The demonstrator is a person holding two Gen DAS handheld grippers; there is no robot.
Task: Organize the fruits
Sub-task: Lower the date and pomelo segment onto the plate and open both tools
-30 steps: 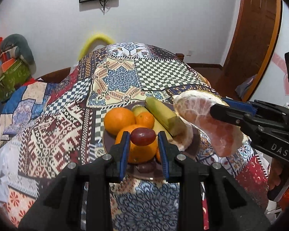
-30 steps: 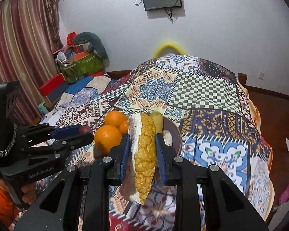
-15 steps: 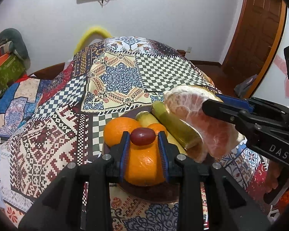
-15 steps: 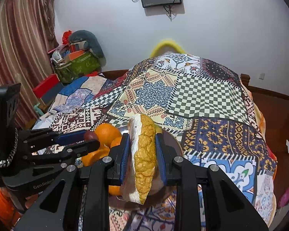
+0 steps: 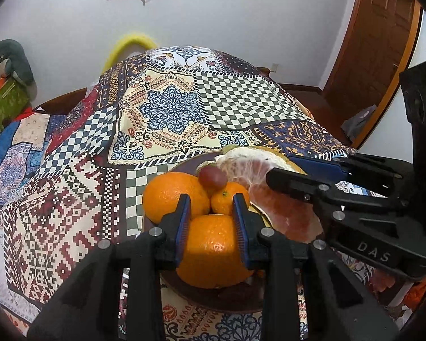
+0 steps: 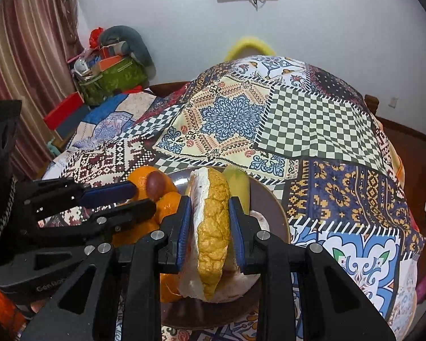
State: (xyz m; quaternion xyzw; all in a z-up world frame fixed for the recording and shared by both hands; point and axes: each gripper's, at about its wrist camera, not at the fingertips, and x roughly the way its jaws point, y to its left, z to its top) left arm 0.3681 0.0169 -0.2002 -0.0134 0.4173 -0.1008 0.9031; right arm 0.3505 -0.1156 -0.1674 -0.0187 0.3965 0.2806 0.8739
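Pink-fleshed pomelo wedge (image 6: 210,227), yellow rind up, clamped in right tool (image 6: 210,236) over brown plate (image 6: 275,207). Dark red grape (image 5: 212,178) perched on top of oranges (image 5: 176,196) piled on that plate, touching wedge's tip. Left tool (image 5: 212,221) parted, gripping nothing, just short of grape, above nearest orange. Green banana (image 6: 237,182) behind wedge. Patchwork cloth (image 5: 170,110) under plate.

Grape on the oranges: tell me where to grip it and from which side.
Probably pinch the grape across its narrow middle, coming from above: it sits in the dip between the big orange and the mandarin, and the pomelo piece in the right gripper crowds its right.
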